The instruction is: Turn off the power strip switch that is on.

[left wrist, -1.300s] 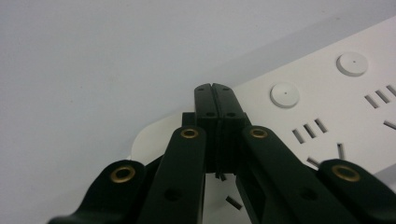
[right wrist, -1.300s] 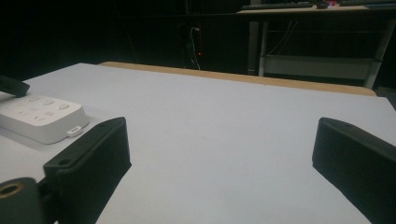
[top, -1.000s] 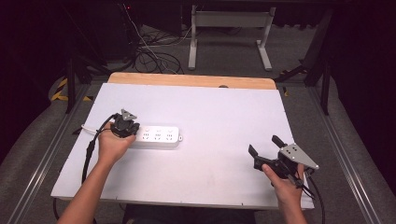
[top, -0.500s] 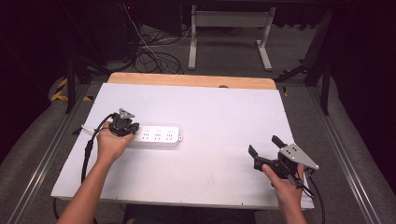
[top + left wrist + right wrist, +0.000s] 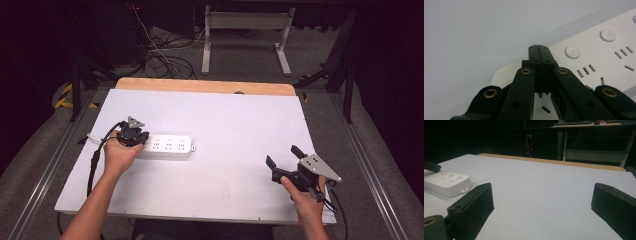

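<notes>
A white power strip (image 5: 167,145) with three rows of sockets and round buttons lies on the left half of the white table (image 5: 230,115). My left gripper (image 5: 132,134) is shut, its jaws pressed together with nothing between them. Its tips (image 5: 539,48) rest over the strip's left end (image 5: 599,62), beside the nearest round button. My right gripper (image 5: 282,157) is held low near the table's front right, open wide with nothing between its jaws (image 5: 541,192). It points across the table toward the strip (image 5: 446,182).
A wooden strip (image 5: 205,86) edges the table's far side. Beyond it are tangled cables (image 5: 160,55) on the floor and a metal table frame (image 5: 245,30). Metal rails (image 5: 50,165) run along both sides of the table.
</notes>
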Tool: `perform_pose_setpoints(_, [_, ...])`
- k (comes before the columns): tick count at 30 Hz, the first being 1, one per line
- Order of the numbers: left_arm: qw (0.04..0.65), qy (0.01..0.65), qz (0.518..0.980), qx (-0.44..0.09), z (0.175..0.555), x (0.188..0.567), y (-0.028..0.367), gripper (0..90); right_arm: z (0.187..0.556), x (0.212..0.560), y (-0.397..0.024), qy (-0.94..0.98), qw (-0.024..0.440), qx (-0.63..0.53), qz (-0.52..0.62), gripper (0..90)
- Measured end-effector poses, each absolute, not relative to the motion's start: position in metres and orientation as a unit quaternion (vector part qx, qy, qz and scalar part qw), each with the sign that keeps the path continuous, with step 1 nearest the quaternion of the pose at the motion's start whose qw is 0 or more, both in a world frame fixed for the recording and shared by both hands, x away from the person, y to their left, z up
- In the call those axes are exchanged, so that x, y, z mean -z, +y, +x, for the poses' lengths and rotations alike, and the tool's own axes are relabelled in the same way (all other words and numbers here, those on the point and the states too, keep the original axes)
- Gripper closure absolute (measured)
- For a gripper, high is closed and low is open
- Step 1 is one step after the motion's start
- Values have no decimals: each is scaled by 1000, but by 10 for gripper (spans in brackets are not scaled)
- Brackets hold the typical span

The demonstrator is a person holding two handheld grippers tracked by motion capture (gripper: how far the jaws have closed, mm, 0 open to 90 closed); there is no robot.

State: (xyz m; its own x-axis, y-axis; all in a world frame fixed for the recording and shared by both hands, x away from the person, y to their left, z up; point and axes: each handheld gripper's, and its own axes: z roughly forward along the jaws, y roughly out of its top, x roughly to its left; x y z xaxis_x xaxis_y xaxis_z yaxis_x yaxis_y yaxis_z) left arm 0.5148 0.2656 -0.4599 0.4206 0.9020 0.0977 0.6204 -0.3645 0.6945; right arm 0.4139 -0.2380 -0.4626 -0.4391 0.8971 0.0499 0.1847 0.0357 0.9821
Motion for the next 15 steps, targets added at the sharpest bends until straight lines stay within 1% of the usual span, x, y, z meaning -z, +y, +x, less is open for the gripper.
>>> perform_pose_setpoints(10, [286,473,793,-255,514,460,264,900,415,463,-237,644,321,-552,421,44])
perform_pose_setpoints(15, [301,476,790,-244,514,459,266,900,415,463,-237,644,321,-552,422,44])
